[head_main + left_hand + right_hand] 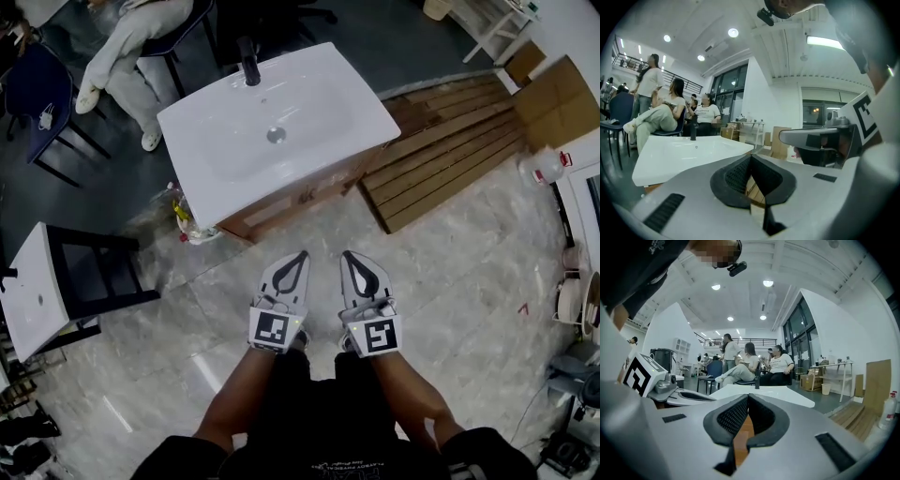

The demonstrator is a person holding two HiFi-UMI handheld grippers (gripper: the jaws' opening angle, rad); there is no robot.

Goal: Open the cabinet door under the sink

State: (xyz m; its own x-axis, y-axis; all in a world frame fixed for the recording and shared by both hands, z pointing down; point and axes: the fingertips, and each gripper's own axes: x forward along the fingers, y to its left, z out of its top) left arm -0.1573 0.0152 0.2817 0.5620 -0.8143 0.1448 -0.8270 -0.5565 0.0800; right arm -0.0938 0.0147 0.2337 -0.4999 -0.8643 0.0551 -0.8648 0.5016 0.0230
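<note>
Covering most of the head view, a grey marbled tile floor [450,281] gives way to a darker floor at the far side of the room. A bed of wooden slats [450,159] lies on the tiles to the right of the sink unit, with flat cardboard sheets [558,103] beyond it.

The white sink basin [328,94] sits on a wooden cabinet [281,208], and a black faucet [249,64] stands at the basin's far edge. From above, the cabinet front shows only as a narrow wooden strip under the basin's near rim. It looks flush, and no handle can be made out. A white-topped black stand [33,291] is at the left. A seated person [131,47] in light clothing is behind the basin.

Both bare forearms reach forward from the lower edge of the view, roughly parallel.

- Left gripper [298,255]: points toward the cabinet front, held about level, well apart from it. In the left gripper view its [751,157] black pads are pressed together at the tips with nothing between them.
- Right gripper [352,255]: just beside the left gripper, aimed the same way. In the right gripper view its [747,397] pads likewise meet at the tips and grip nothing.
</note>
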